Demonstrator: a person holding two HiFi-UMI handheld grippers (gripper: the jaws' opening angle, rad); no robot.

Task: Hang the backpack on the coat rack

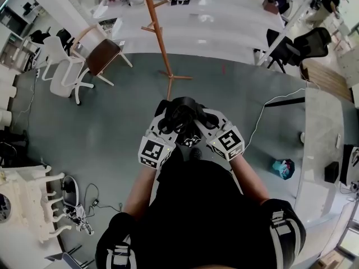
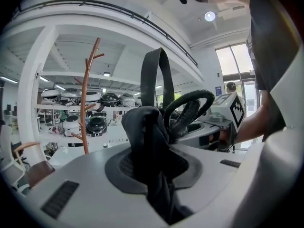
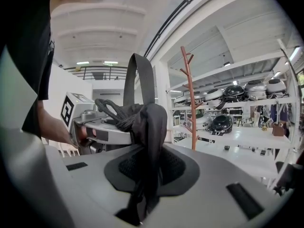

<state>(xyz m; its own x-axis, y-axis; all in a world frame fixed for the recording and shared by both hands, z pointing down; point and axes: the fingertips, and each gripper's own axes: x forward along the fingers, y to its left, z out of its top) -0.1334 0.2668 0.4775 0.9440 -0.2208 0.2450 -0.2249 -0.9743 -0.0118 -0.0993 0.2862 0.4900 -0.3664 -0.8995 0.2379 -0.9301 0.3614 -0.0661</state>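
Grey floor (image 1: 112,111), coat rack (image 1: 160,38) ahead | left gripper (image 2: 151,165), right gripper (image 3: 148,167) clamped on backpack (image 1: 182,119) (head view hides jaws)

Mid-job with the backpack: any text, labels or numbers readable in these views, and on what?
No readable text anywhere.
The left marker cube and right marker cube: black-and-white square patterns, no letters.
On the backpack: no label shows.
The blue wall sign, left gripper view: too small to read.

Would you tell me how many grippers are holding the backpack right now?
2: the left gripper grips the backpack at the left, the right gripper at the right.
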